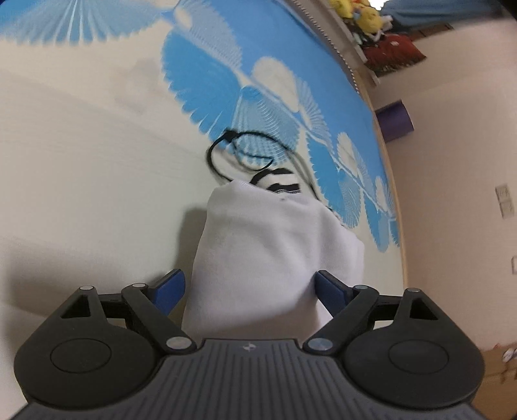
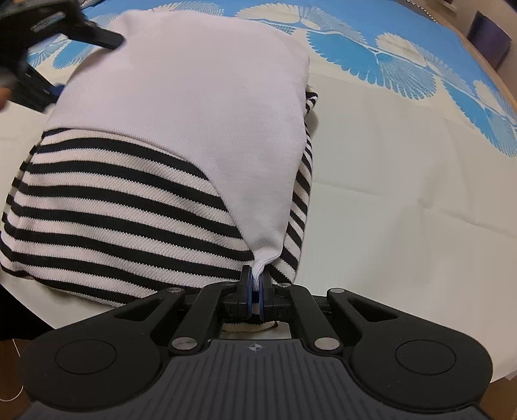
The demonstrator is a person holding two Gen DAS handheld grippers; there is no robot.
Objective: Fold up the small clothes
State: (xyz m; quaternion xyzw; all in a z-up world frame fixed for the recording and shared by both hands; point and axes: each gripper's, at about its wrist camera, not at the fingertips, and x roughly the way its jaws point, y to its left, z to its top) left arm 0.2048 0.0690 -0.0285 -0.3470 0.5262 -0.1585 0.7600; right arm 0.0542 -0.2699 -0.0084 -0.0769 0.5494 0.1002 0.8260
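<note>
We saw a table (image 1: 386, 168) under a white cloth (image 2: 387, 168) printed with blue fans. Beyond it stood a pale wall (image 1: 452, 194), a purple roll (image 1: 395, 121) and yellow plush toys (image 1: 362, 14)

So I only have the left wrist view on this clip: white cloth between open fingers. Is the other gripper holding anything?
Observer: Yes. The right gripper is shut on a corner of the white cloth.
Operator: Is that cloth lying on anything besides the table?
Observer: It is draped over a black and white striped garment, most of which your view hides.
Operator: Can you see my gripper from there?
Observer: The left gripper shows only as a dark blur at the cloth's far edge; whether it touches the cloth cannot be told from there.
</note>
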